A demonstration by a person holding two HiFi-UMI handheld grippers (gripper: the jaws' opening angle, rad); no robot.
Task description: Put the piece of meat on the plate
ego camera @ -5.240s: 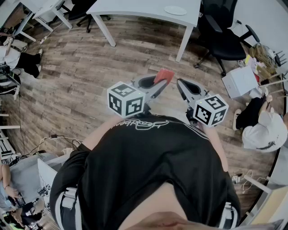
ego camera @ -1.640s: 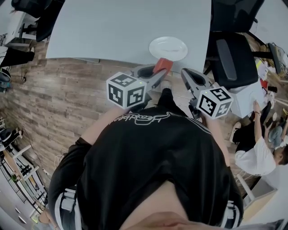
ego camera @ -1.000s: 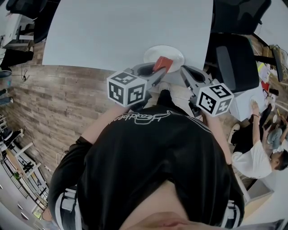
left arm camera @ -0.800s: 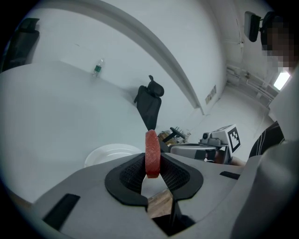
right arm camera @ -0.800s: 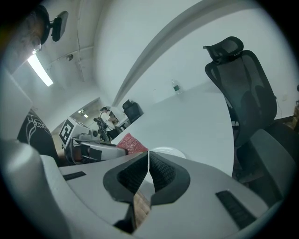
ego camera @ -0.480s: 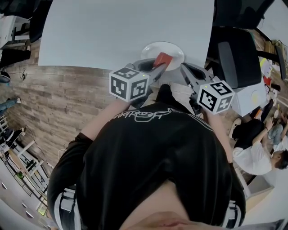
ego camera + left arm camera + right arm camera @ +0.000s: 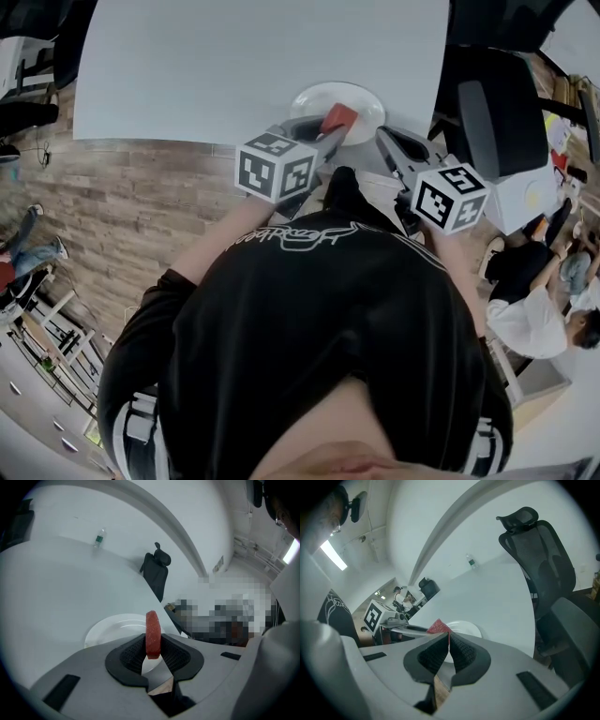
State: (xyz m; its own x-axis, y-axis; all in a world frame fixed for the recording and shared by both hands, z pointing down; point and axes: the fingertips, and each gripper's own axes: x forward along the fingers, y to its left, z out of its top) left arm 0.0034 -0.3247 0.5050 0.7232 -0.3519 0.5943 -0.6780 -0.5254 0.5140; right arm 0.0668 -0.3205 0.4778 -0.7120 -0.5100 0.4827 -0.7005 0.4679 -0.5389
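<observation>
My left gripper (image 7: 334, 134) is shut on a red slab of meat (image 7: 338, 116), held on edge over the near rim of a white plate (image 7: 319, 95). The plate stands at the front edge of a white table (image 7: 234, 56). In the left gripper view the meat (image 7: 153, 632) stands upright between the pads, with the plate (image 7: 112, 629) just beyond and below. My right gripper (image 7: 382, 138) hangs beside it to the right, its jaws closed with nothing between them. The right gripper view shows the meat (image 7: 437, 626) and the plate (image 7: 466, 629) past its tips (image 7: 448, 639).
A black office chair (image 7: 497, 103) stands at the table's right end. A water bottle (image 7: 98, 537) stands at the table's far side. People sit on the wooden floor (image 7: 141, 197) at the right (image 7: 539, 281).
The person has walked up to the table. Over the last second both grippers have sunk a little, and the meat now hangs lower over the plate's near rim.
</observation>
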